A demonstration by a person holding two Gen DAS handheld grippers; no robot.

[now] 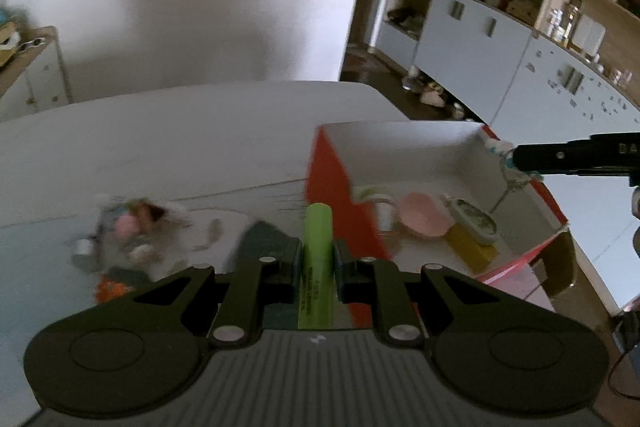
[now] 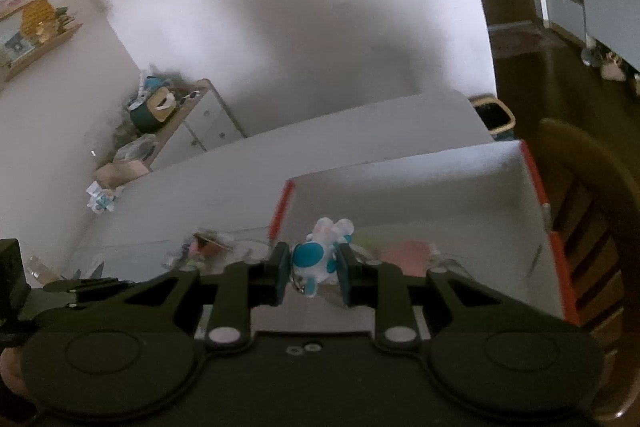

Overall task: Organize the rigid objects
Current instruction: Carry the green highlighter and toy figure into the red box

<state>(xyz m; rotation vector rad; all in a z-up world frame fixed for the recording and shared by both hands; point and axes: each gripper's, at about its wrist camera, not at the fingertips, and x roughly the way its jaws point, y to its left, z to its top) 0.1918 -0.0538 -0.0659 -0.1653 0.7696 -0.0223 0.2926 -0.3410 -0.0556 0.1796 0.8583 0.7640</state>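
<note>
So, a lime-green cylindrical marker [image 1: 318, 259] is clamped between the pads of the left claw [image 1: 318, 261], pointing toward 12 o'clock, above the white surface [image 1: 180, 147]. At 2 o'clock from it, the white-lined cardboard box with orange outer walls [image 1: 332, 179] is seen, with a pink oval dish [image 1: 422, 219] and a yellow block [image 1: 468, 247] inside. A small white-and-blue plastic figurine [image 2: 316, 255] is pinched by the right claw [image 2: 314, 265], held over the box's near-left corner. A blurry pile of small items [image 1: 128, 231] is left on the surface at 9 o'clock.
</note>
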